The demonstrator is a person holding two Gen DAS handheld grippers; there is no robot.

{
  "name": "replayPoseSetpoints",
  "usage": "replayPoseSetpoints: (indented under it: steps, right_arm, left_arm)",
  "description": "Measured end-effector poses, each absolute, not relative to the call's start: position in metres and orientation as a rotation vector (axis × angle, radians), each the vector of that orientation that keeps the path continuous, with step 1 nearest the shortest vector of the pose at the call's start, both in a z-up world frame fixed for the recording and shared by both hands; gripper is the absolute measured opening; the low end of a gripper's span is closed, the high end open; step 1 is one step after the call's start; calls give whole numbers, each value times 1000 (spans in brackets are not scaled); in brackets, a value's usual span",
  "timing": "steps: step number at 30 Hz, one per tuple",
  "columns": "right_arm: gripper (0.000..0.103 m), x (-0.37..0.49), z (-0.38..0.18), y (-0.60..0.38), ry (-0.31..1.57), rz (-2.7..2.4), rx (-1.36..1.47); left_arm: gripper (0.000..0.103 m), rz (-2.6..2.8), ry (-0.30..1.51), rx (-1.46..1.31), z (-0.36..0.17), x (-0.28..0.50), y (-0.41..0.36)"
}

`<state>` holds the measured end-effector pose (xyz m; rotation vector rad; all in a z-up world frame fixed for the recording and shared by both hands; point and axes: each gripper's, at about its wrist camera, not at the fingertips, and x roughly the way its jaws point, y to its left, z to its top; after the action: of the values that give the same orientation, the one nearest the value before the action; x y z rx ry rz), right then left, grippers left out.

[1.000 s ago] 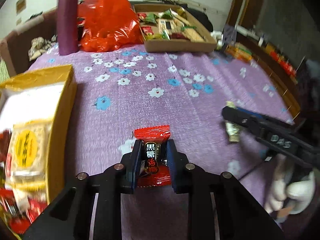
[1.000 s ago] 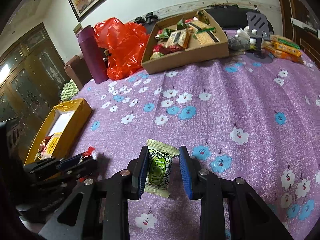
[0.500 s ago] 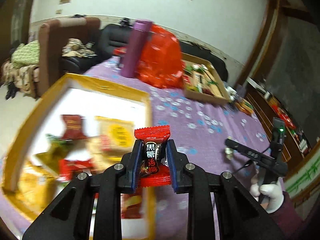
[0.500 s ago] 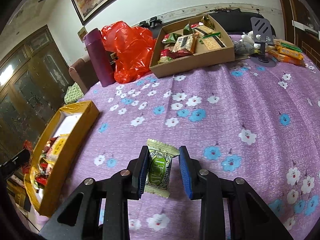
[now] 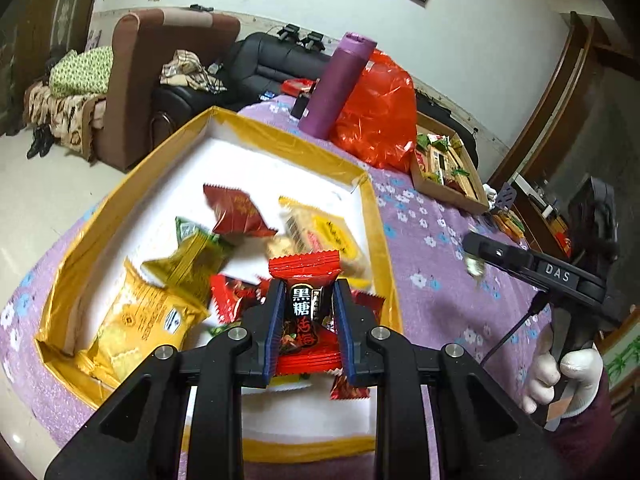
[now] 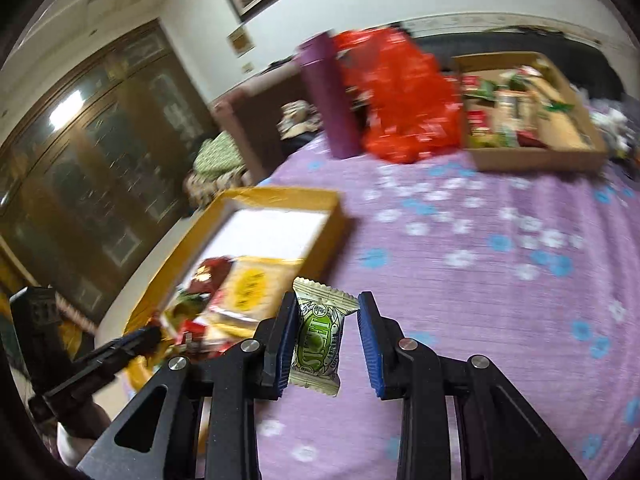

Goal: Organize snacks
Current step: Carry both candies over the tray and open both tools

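Left wrist view: my left gripper (image 5: 306,322) has its fingers clamped on a red-and-black wrapped candy (image 5: 305,314), held upright above the near end of the yellow-walled, white-floored cardboard box (image 5: 382,240). Inside the box lie mixed snack packets: yellow crackers, a red pouch, green-edged wrappers, all loosely piled toward my end. The box sits on the bench under a purple tablecloth with blue and white flowers (image 5: 432,248). Beyond it stand a tall purple flask (image 5: 340,86), a crumpled red plastic bag (image 5: 378,116) and a brown cardboard tray of assorted snacks (image 5: 476,196). Right wrist view, blurred: my right gripper (image 6: 326,336) carries a green-and-cream wrapped candy (image 6: 318,336); the left finger presses it, while a gap shows at the right finger, so I cannot tell how firm the grip is. This candy hangs over the tablecloth just beside the yellow box's near corner.
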<state>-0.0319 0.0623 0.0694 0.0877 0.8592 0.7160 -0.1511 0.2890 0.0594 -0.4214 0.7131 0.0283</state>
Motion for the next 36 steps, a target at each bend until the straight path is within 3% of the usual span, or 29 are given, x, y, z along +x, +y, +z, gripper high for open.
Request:
replayPoseSetpoints:
  steps: [16, 21, 33, 34, 36]
  right_arm:
    - [31, -30, 47, 237, 904, 809, -187]
    - [37, -16, 45, 248, 900, 791, -154]
    - [48, -48, 69, 179, 846, 799, -68]
    - [48, -57, 71, 170, 827, 796, -77]
    - [51, -72, 77, 152, 786, 787, -97]
  left_arm:
    - [25, 64, 694, -538, 50, -155, 339]
    - [49, 61, 690, -554, 51, -160, 346]
    - [50, 90, 665, -429, 77, -170, 308]
    - [52, 122, 661, -384, 81, -172, 300]
    - [68, 204, 652, -287, 91, -174, 282]
